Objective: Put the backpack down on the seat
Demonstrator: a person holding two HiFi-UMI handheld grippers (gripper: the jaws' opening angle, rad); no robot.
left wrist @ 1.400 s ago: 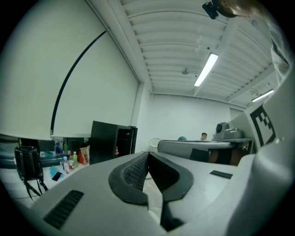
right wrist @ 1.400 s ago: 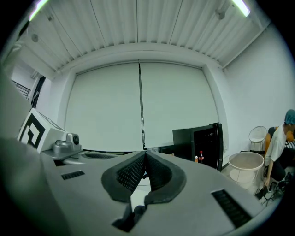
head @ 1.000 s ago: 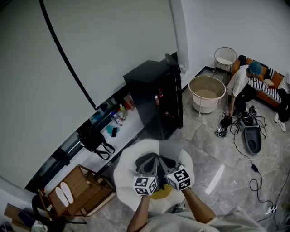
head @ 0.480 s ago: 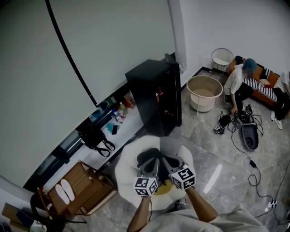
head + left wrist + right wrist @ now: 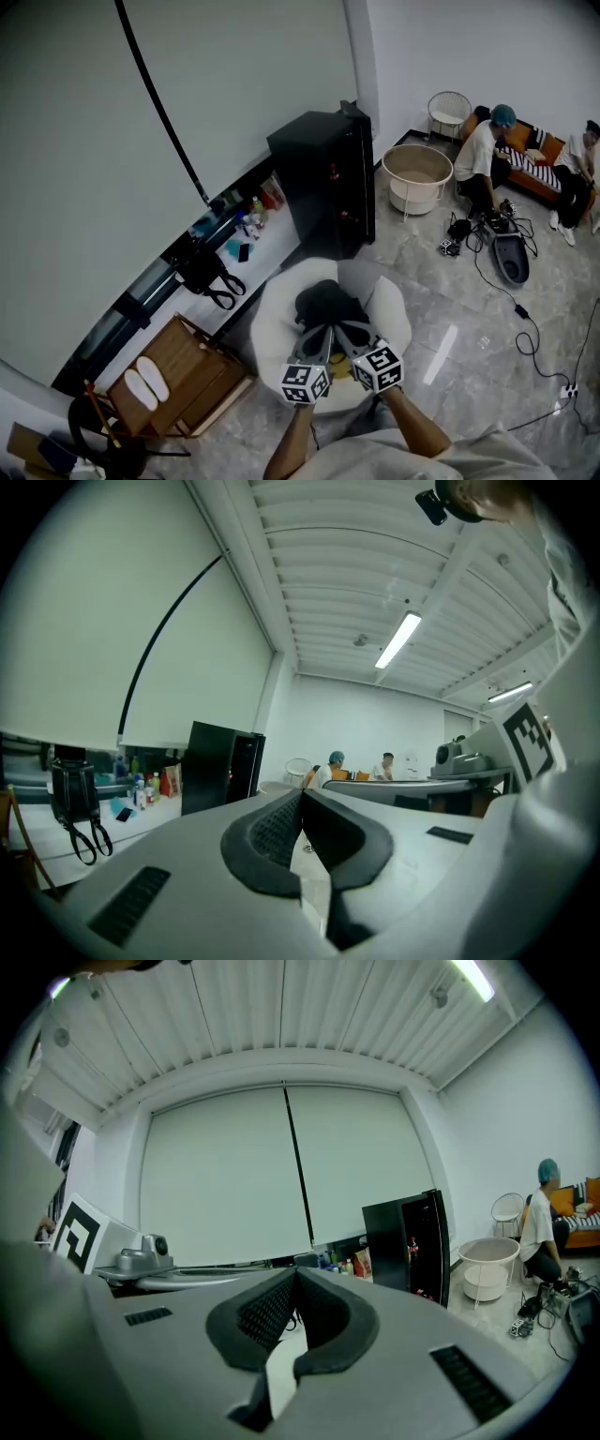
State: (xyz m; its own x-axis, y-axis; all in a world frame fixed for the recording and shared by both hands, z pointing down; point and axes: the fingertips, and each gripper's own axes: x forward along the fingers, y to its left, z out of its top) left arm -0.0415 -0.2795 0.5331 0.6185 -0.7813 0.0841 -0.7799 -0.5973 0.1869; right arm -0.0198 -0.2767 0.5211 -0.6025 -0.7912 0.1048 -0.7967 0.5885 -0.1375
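Note:
A black backpack (image 5: 322, 302) lies on the round white seat (image 5: 272, 323) in the head view. Both grippers hover just in front of it, side by side, their tips pointing at its near edge. My left gripper (image 5: 315, 336) has its jaws shut with nothing between them, and in its own view the left gripper (image 5: 302, 795) shows its dark pads pressed together. My right gripper (image 5: 346, 331) is shut and empty too; in the right gripper view the right gripper (image 5: 294, 1275) aims at the blind-covered wall. Neither gripper view shows the backpack.
A tall black cabinet (image 5: 323, 192) stands behind the seat, a beige tub (image 5: 415, 178) to its right. A counter (image 5: 267, 251) holds bottles and a black handbag (image 5: 204, 274). A wooden rack (image 5: 178, 380) with white slippers stands at the left. People sit far right, with cables (image 5: 525, 337) on the floor.
The backpack now shows more fully on the seat beyond the gripper tips, which have drawn back a little toward me. Both pairs of jaws stayed shut.

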